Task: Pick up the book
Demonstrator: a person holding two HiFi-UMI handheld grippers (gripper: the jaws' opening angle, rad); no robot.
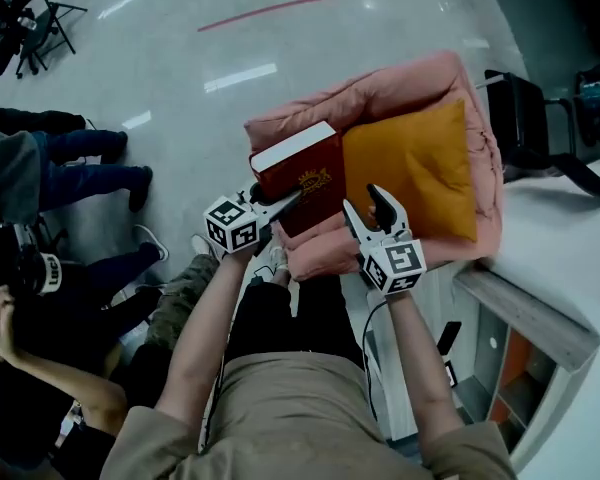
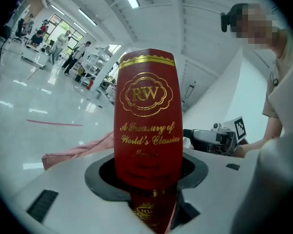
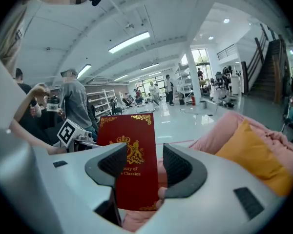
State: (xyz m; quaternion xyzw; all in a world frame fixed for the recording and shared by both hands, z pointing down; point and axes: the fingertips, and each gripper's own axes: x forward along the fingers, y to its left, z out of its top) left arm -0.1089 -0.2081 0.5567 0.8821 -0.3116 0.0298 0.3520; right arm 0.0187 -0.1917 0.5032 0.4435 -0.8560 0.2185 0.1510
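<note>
A thick red book point(image 1: 310, 173) with gold lettering is held up off the pink armchair point(image 1: 400, 83). My left gripper point(image 1: 285, 203) is shut on its spine. In the left gripper view the spine point(image 2: 147, 126) stands upright between the two dark pads point(image 2: 103, 172). My right gripper point(image 1: 363, 200) hangs just right of the book, its jaws open and empty. In the right gripper view the book's front cover point(image 3: 134, 140) shows beyond the gap in my right gripper point(image 3: 145, 167), partly behind the left pad point(image 3: 110, 165). An orange pillow point(image 1: 420, 168) lies on the armchair.
Several people stand or crouch at the left point(image 1: 50, 168). A white counter with shelving point(image 1: 560, 258) is at the right, with a black chair point(image 1: 530, 118) behind it. The glossy floor carries a red line point(image 1: 270, 10). The holder's legs are below the grippers.
</note>
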